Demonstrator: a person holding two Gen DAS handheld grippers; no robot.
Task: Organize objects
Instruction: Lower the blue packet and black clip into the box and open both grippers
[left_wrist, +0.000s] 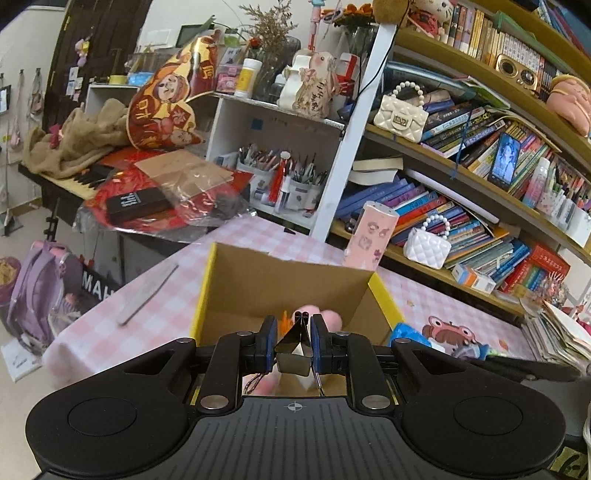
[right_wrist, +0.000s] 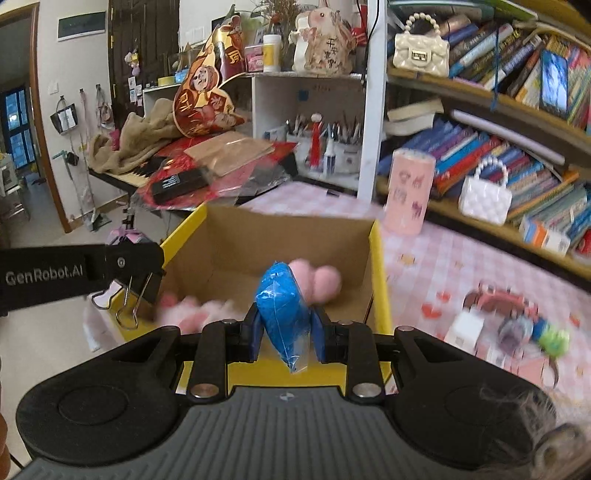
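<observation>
A cardboard box (left_wrist: 258, 280) with yellow outer sides stands open on the pink checked tablecloth. Pink plush things (right_wrist: 319, 280) lie inside it. My left gripper (left_wrist: 293, 325) is shut on a black binder clip (left_wrist: 295, 345) and hovers over the box's near edge. In the right wrist view that left gripper (right_wrist: 155, 273) reaches in from the left, the binder clip (right_wrist: 144, 286) hanging at the box's left wall with its wire handles down. My right gripper (right_wrist: 286, 317) is shut on a blue plastic packet (right_wrist: 282, 310), held above the box's near rim (right_wrist: 378, 280).
A pink cylinder (right_wrist: 408, 192) stands behind the box on the right. Small toys and a white cube (right_wrist: 509, 325) lie on the cloth to the right. A flat grey strip (left_wrist: 147, 295) lies left of the box. Bookshelves (left_wrist: 461, 206) and a cluttered keyboard (left_wrist: 85, 181) stand behind.
</observation>
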